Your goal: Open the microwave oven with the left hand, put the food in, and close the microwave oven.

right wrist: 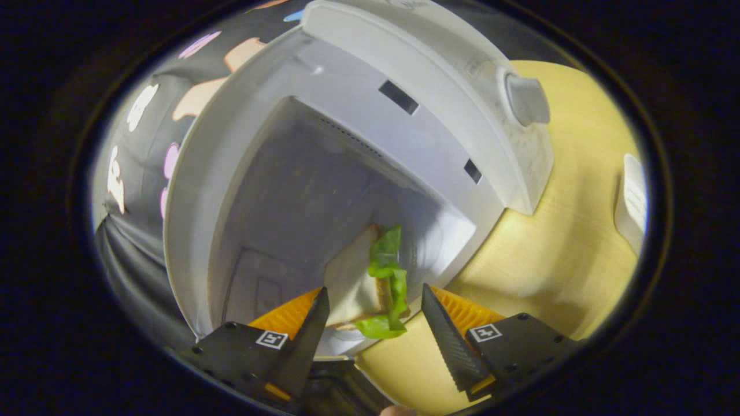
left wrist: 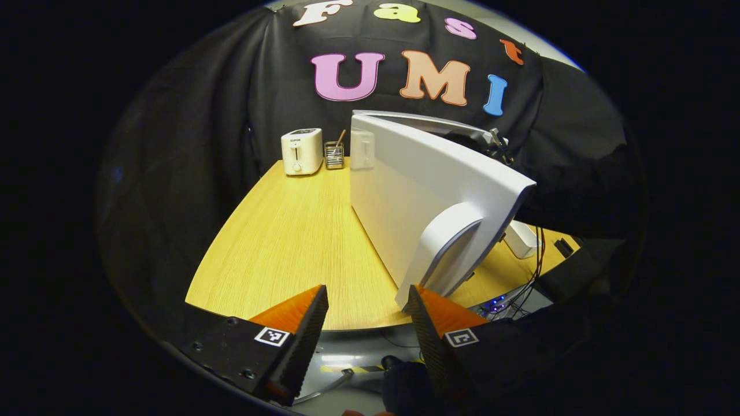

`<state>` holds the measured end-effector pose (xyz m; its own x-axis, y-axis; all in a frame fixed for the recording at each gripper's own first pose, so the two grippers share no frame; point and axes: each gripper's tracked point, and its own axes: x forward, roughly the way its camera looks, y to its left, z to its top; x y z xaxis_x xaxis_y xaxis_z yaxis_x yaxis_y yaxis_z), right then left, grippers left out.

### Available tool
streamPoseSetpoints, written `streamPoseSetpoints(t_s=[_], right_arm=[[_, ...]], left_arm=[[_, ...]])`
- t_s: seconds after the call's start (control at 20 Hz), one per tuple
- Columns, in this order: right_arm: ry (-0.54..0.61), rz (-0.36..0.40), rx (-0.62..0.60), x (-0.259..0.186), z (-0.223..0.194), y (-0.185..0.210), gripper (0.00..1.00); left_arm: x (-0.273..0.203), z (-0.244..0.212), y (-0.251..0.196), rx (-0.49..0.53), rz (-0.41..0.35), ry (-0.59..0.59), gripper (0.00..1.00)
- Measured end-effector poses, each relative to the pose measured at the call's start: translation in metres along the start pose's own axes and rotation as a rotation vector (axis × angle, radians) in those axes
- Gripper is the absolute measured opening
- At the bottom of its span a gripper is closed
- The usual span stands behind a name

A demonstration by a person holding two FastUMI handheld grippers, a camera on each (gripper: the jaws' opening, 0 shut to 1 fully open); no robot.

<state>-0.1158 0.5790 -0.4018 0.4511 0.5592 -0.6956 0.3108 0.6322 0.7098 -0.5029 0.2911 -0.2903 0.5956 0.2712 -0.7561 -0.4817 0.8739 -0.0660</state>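
Note:
The white microwave (right wrist: pixel 404 69) stands open, its pale cavity (right wrist: pixel 300 190) facing me in the right gripper view. A sandwich (right wrist: pixel 355 277) with green lettuce lies on the cavity floor near the front lip. My right gripper (right wrist: pixel 374 294) is open around it; the left finger is close to the bread and a gap shows at the right finger. In the left gripper view the swung-out door (left wrist: pixel 404 185) shows its outer face and curved handle (left wrist: pixel 448 242). My left gripper (left wrist: pixel 365 296) is open just below the handle's lower end, with nothing between its fingers.
A white toaster (left wrist: pixel 302 151) and a small metal utensil holder (left wrist: pixel 333 155) stand at the back of the wooden table (left wrist: pixel 289 242). Cables and a white block (left wrist: pixel 520 238) lie behind the door. The microwave's knob (right wrist: pixel 527 99) and a white object (right wrist: pixel 633 199) are to the right.

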Motion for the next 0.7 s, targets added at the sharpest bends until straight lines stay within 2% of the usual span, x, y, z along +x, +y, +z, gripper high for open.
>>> streamPoseSetpoints(t_s=[0.25, 0.6, 0.65, 0.7], right_arm=[[0.013, 0.048, -0.196, -0.028, 0.014, -0.008, 0.97], [0.052, 0.23, -0.545, -0.112, 0.044, -0.012, 0.97], [0.034, 0.246, -0.597, -0.127, 0.055, -0.013, 0.82], [0.03, 0.273, -0.639, -0.14, 0.063, -0.011, 0.6]], left_arm=[[0.0, 0.004, -0.011, 0.006, 0.03, -0.008, 0.82], [0.004, 0.016, -0.042, 0.013, 0.086, -0.029, 0.82], [0.007, 0.02, -0.046, 0.019, 0.095, -0.037, 0.82], [0.01, 0.023, -0.049, 0.026, 0.105, -0.038, 0.82]])
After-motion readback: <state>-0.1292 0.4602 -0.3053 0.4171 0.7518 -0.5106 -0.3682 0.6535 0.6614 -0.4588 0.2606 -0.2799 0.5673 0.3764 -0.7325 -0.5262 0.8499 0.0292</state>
